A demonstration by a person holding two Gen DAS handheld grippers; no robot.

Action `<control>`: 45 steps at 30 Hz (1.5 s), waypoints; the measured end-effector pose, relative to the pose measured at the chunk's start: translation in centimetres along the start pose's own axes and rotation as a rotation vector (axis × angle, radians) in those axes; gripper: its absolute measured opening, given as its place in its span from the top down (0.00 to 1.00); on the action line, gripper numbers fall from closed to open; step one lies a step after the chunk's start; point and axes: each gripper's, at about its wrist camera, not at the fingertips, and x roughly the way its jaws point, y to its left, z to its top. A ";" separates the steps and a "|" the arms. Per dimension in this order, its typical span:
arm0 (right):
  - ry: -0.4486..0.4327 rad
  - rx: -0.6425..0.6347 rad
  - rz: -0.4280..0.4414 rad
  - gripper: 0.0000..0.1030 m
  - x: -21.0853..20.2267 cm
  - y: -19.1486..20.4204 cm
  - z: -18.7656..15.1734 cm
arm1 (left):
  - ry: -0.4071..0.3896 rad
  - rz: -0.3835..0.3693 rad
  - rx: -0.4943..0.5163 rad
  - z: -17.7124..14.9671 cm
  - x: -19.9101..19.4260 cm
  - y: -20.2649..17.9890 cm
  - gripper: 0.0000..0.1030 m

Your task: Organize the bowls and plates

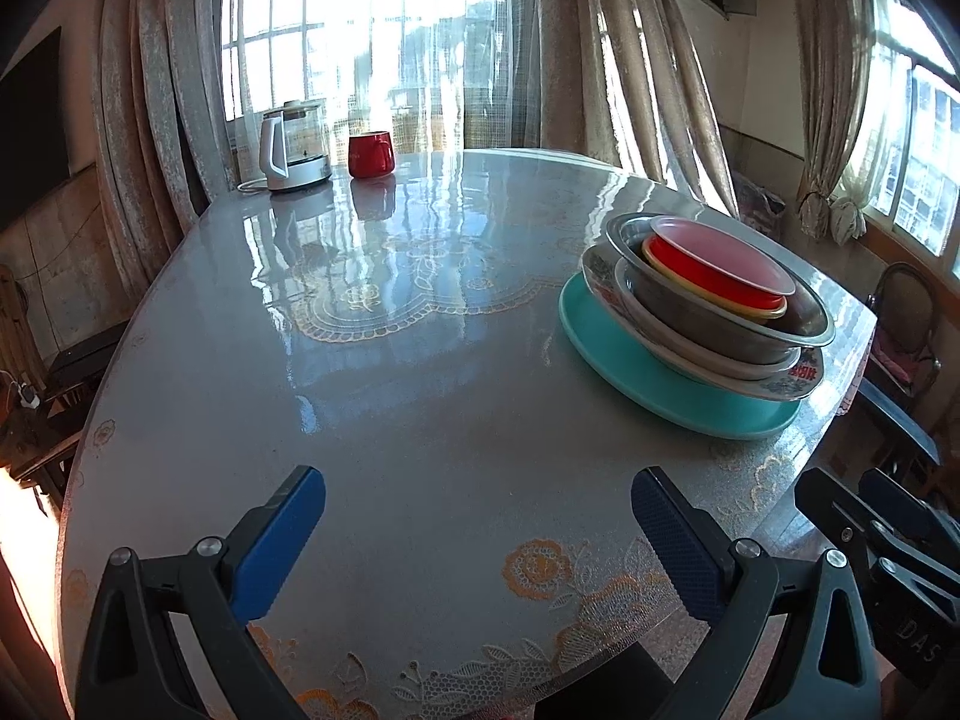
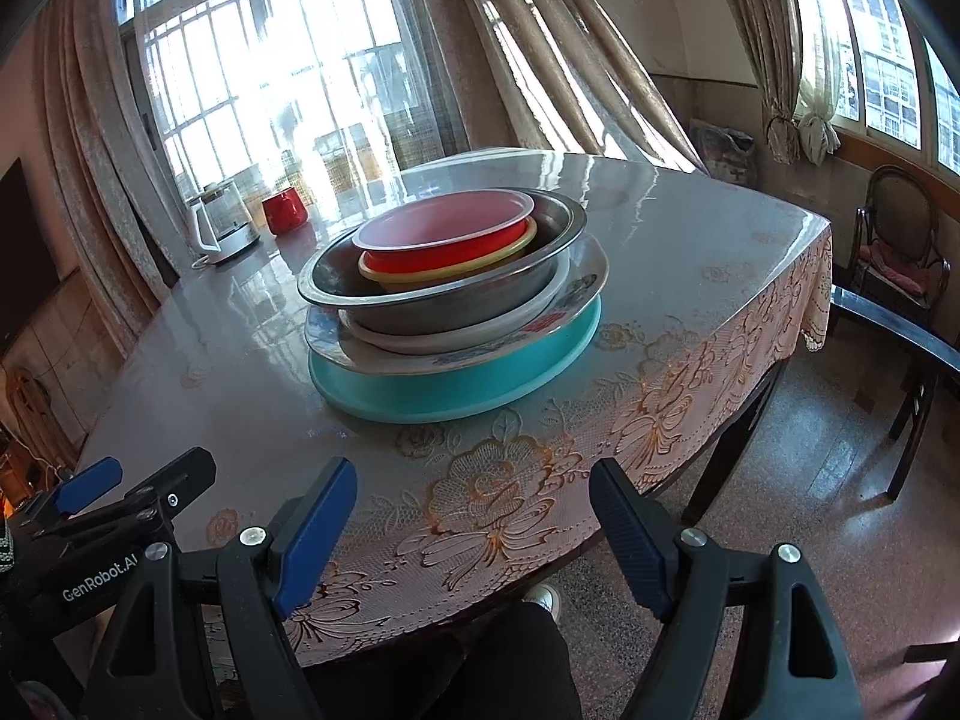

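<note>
One stack of dishes stands on the round table (image 1: 420, 372) (image 2: 690, 252). From the bottom up it holds a teal plate (image 1: 648, 378) (image 2: 456, 390), a patterned plate (image 1: 798, 375) (image 2: 576, 294), a white plate (image 2: 456, 333), a steel bowl (image 1: 720, 324) (image 2: 432, 294), a yellow bowl (image 2: 420, 276) and a red bowl (image 1: 708, 276) (image 2: 444, 246). My left gripper (image 1: 477, 516) is open over bare tablecloth, well short and left of the stack. My right gripper (image 2: 474, 510) is open over the table's near edge, in front of the stack, holding nothing.
A glass kettle (image 1: 294, 144) (image 2: 222, 222) and a red mug (image 1: 369, 153) (image 2: 285, 210) stand at the far side by the window. A chair (image 2: 900, 240) stands at the right wall. A person's leg shows below the table edge. A dark bench lies at right.
</note>
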 end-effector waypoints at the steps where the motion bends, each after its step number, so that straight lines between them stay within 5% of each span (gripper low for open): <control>1: -0.002 -0.002 0.002 0.21 -0.1 0.0 0.0 | -0.004 -0.002 0.004 0.0 -0.1 -0.1 0.00; 45: 0.012 0.003 0.001 0.21 0.2 0.0 0.1 | -0.052 -0.028 0.034 0.3 -1.0 -0.6 0.00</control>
